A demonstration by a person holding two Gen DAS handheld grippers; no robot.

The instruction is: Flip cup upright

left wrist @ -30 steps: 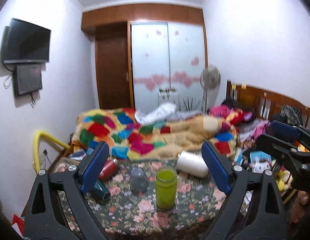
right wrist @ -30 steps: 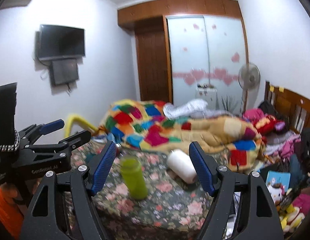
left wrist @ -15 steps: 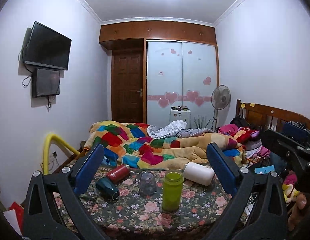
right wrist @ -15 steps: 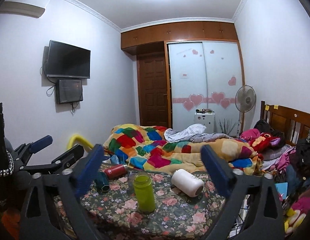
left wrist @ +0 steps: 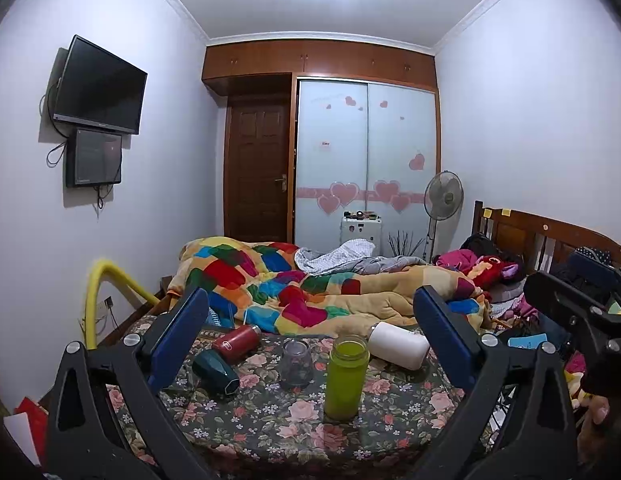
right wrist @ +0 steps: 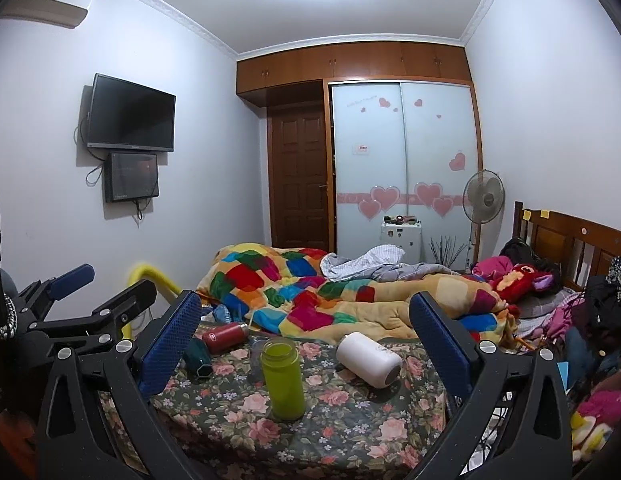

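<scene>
While both sets of jaws hang wide open and empty, I judge the white cup [right wrist: 369, 360] lying on its side on the tabletop [right wrist: 342, 424], ahead of my right gripper [right wrist: 306, 344] and toward its right jaw, to be light, rigid and smooth, likely slippery. I would pinch across its mid-body. My left gripper [left wrist: 310, 340] also faces the tabletop.

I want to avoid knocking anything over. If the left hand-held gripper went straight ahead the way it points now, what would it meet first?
Probably the green bottle, standing upright between the open fingers of the left hand-held gripper, nearest on the table. The upside-down glass cup sits just behind, slightly left. Depth is hard to judge.
</scene>
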